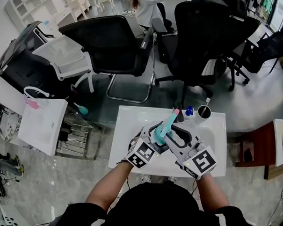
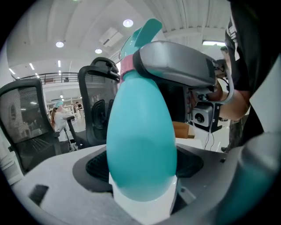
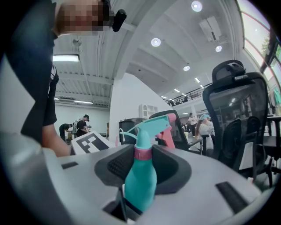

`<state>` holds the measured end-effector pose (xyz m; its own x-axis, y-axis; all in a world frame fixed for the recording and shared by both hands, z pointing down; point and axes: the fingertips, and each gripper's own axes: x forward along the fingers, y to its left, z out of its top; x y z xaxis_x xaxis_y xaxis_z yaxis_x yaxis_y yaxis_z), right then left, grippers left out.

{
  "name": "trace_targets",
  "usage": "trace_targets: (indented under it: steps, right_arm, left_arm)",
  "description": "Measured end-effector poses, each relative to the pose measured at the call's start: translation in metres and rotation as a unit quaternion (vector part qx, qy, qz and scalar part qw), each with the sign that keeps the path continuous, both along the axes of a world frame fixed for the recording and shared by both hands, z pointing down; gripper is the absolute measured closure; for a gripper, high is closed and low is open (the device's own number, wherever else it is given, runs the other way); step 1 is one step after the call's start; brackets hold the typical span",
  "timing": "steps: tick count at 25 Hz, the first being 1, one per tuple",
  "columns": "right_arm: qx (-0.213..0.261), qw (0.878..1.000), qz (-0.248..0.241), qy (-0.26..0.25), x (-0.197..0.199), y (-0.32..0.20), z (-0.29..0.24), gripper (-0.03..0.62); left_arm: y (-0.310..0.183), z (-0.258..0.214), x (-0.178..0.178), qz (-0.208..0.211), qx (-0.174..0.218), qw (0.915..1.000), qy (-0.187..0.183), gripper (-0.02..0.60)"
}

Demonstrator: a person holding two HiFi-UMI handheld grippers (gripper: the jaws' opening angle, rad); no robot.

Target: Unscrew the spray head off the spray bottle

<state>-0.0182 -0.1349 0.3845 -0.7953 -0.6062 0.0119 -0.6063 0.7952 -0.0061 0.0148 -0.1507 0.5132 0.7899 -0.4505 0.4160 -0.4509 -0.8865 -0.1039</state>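
Over the white table, left gripper clamped a teal plastic spray bottle, right gripper its pink collar; twisting could slip either hold.

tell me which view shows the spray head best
Right gripper view: the spray head shows whole, with nozzle, pink trigger and pink collar clear. The left gripper view shows only its teal tip and a bit of collar; the head view shows it small, from above.

Teal spray bottle, pink collar
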Motion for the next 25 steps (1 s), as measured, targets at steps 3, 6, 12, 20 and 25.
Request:
trace_targets:
  steps: [3,6,12,20,25]
  right_arm:
    - [0.007,1.0,-0.025,0.0,-0.002,0.007,-0.005,0.459]
    - [0.003,0.999,-0.049,-0.007,-0.005,0.016,-0.009,0.459]
    - [0.002,0.992,-0.123,0.001,-0.009,0.031,-0.012,0.459]
    - [0.009,0.999,-0.037,0.013,-0.006,0.007,-0.002,0.39]
    - [-0.019,0.999,0.031,-0.014,-0.002,-0.003,0.01,0.396]
  left_arm:
    - [0.007,-0.003,0.001,0.032,0.003,0.9995,0.001,0.173]
    - [0.015,-0.014,0.006,0.072,0.009,0.9972,0.015,0.173]
    - [0.027,-0.02,0.004,0.123,0.012,0.9923,0.013,0.173]
    - [0.003,0.0,-0.006,0.026,0.002,0.9996,-0.01,0.173]
    - [-0.006,0.008,-0.006,-0.034,-0.01,0.9993,-0.006,0.173]
